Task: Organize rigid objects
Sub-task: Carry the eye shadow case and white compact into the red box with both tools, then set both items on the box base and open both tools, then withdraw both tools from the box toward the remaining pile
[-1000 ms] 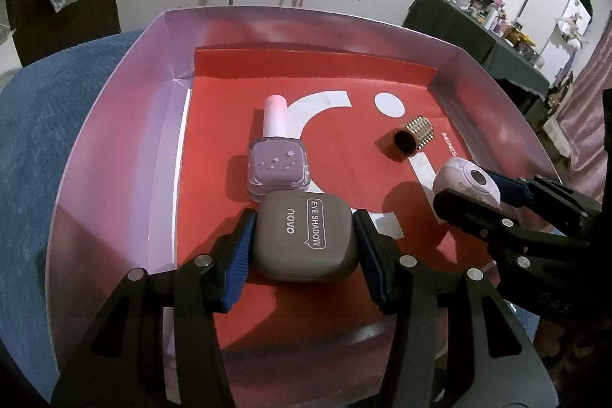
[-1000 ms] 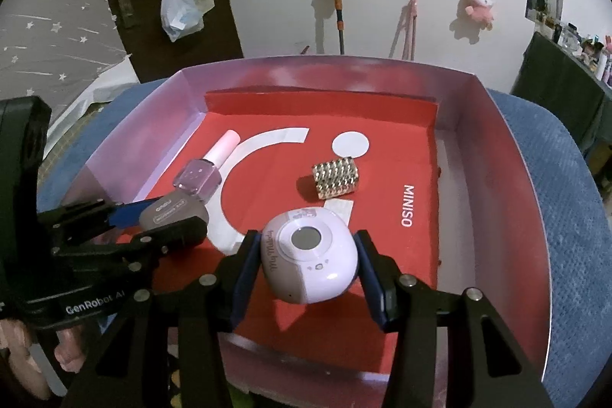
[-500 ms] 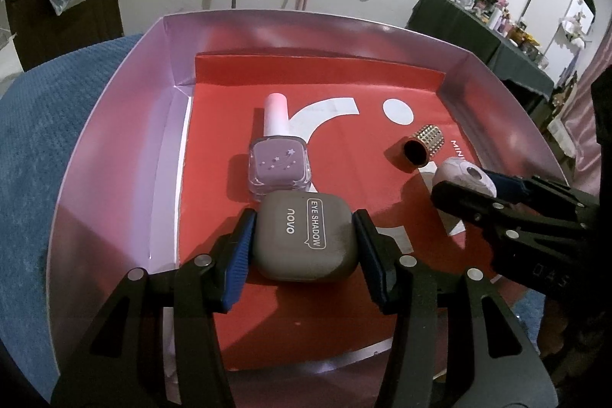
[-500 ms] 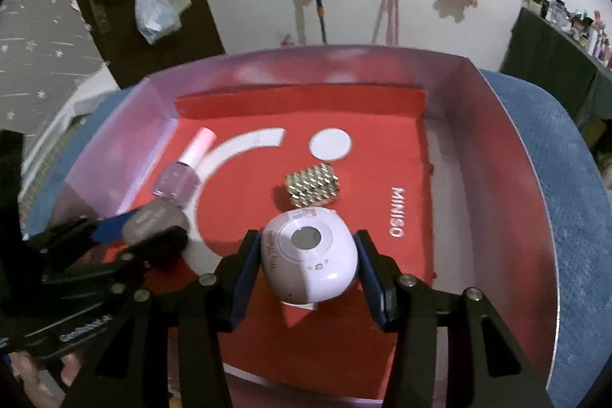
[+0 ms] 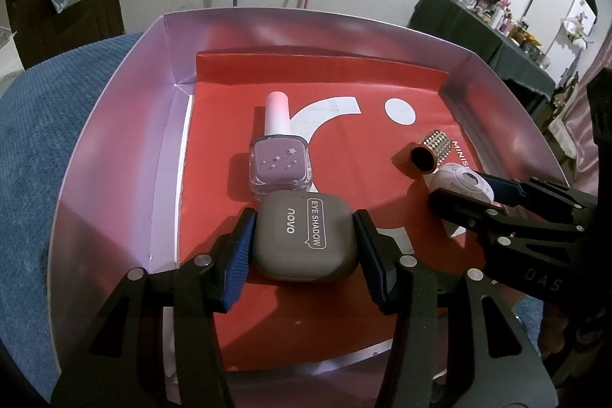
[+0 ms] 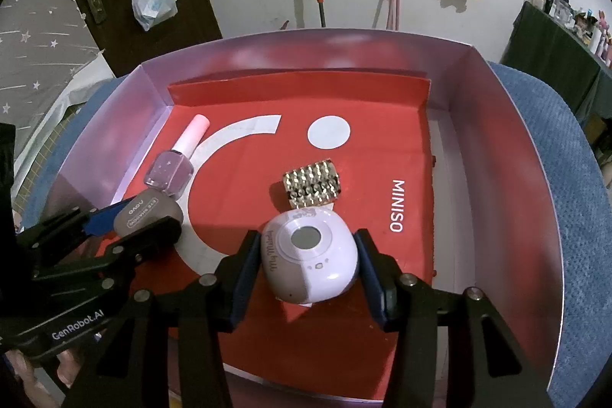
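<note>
While the fingers of the left gripper (image 5: 304, 241) stand on both sides of the grey eye shadow case (image 5: 306, 239), their blue pads touch its two flanks, so I judge that they are clenched on it. The case sits low over the red floor of the box (image 5: 114, 155), and its far edge is just beside the nail polish bottle (image 5: 279, 161), which lies flat with its pink cap pointing to the far wall. I think the case is held this way so that it can be put down in a line with the bottle.

The fingers of the right gripper (image 6: 306, 264) close in the same manner around the white rounded case (image 6: 311, 257), one pad on each side, and the case tilts a little between them. It hangs just above the red floor, near the front edge. Directly behind it, very close, lies the gold studded cap (image 6: 311, 186) on its side; whether the two touch I cannot tell.

All four things are already inside the box, toward its front and left part, and the right side near the printed word is free. My judgement is that both cases are at the point of being set down, each next to a neighbour, to keep the items grouped. The box itself rests on a blue textured cover (image 6: 554, 178).
</note>
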Tool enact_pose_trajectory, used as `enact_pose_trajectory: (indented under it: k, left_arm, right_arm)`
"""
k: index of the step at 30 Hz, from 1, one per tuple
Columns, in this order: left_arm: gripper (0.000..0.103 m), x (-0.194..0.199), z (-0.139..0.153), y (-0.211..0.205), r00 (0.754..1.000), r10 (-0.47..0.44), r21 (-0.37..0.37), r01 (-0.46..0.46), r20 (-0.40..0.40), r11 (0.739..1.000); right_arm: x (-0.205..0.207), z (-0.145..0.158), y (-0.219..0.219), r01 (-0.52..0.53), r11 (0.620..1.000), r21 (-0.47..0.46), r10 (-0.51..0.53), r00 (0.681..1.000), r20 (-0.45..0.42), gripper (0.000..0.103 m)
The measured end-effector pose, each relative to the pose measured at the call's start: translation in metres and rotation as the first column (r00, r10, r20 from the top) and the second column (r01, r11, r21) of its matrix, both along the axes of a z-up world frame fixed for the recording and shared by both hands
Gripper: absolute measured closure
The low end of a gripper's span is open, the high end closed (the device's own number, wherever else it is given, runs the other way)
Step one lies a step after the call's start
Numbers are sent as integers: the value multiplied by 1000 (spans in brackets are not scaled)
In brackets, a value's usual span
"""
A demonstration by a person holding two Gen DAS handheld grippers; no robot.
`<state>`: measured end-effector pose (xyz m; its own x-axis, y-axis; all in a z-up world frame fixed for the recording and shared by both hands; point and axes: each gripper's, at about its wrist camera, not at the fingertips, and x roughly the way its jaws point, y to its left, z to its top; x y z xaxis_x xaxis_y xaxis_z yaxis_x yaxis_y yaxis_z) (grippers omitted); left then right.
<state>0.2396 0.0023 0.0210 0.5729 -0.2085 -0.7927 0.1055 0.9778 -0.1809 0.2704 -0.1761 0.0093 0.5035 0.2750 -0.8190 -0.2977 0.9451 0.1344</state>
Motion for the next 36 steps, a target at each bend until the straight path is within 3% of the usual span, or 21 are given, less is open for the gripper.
enact_pose_trajectory:
  k: [11, 18, 23, 36]
  left_arm:
    - [46, 3, -2, 2, 1000, -6, -27, 6, -7, 1000]
    - [46, -6, 3, -1, 999, 9, 47, -10, 32, 999]
    - [46, -13, 9, 0, 999, 10, 58, -13, 43, 998]
    - [27, -40, 30, -9, 992, -4, 97, -8, 123, 995]
  right_arm:
    - [-2, 1, -1, 0, 1000, 11, 0, 1000, -1, 50]
    - [-8, 4, -4, 3, 1000, 29, -3, 1000, 9, 47]
    - [-21, 15, -5, -4, 1000, 30, 3, 999, 50, 44]
    - [-54, 41, -15, -18, 996, 82, 8, 992, 123, 34]
